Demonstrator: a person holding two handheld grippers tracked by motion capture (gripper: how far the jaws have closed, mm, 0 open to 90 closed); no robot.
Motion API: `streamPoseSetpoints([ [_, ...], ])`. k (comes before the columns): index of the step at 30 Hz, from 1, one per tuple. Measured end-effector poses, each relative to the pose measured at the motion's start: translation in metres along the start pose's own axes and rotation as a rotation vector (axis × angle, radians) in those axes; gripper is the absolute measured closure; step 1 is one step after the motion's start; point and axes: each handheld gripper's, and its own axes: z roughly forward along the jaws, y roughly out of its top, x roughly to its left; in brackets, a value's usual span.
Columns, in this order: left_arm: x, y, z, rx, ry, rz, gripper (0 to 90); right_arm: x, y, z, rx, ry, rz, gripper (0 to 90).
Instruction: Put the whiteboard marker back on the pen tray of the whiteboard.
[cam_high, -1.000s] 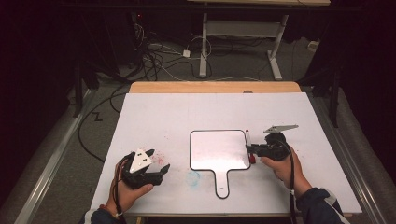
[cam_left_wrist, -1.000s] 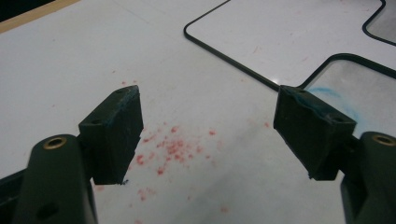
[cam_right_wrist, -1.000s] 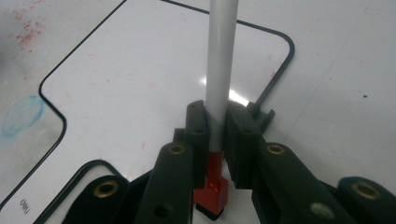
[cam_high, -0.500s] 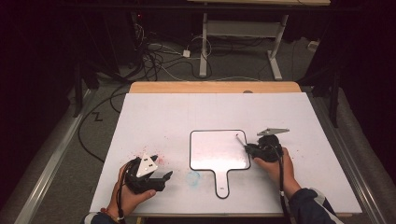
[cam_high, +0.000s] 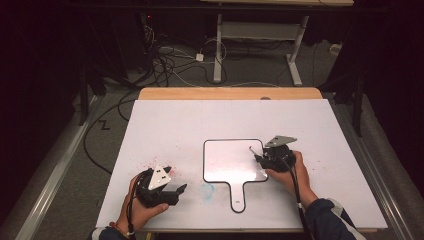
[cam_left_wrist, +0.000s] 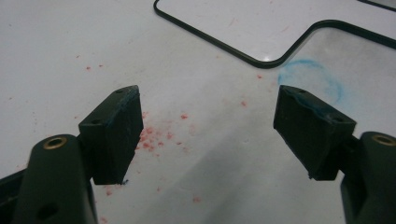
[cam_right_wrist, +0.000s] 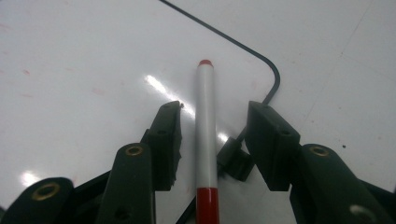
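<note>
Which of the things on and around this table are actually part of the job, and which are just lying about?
Part of the job:
- white marker pen with a red end, lying between the right gripper's opened fingers
- small white paddle-shaped whiteboard with a dark rim

Just there:
- left gripper, open over the table
- red specks and blue smudge
- cables on the floor

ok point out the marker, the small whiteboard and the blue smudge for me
marker (cam_right_wrist: 206, 126), right gripper view, middle of its white barrel
small whiteboard (cam_high: 227, 160), high view, bare white face left of centre
blue smudge (cam_left_wrist: 310, 77), left gripper view, ring-shaped mark on the table beside the board's handle
</note>
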Motion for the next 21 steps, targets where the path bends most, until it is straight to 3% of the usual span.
streamPoseSetpoints([
  [9, 0.000, -0.001, 0.001, 0.005, -0.008, -0.001, 22.9, -0.012, -0.002, -0.001, -0.002, -0.058, 0.059, 58.4],
  [21, 0.001, -0.001, 0.001, 0.015, -0.010, 0.002, 22.9, -0.021, -0.007, -0.003, -0.002, -0.002, 0.098, 54.2],
])
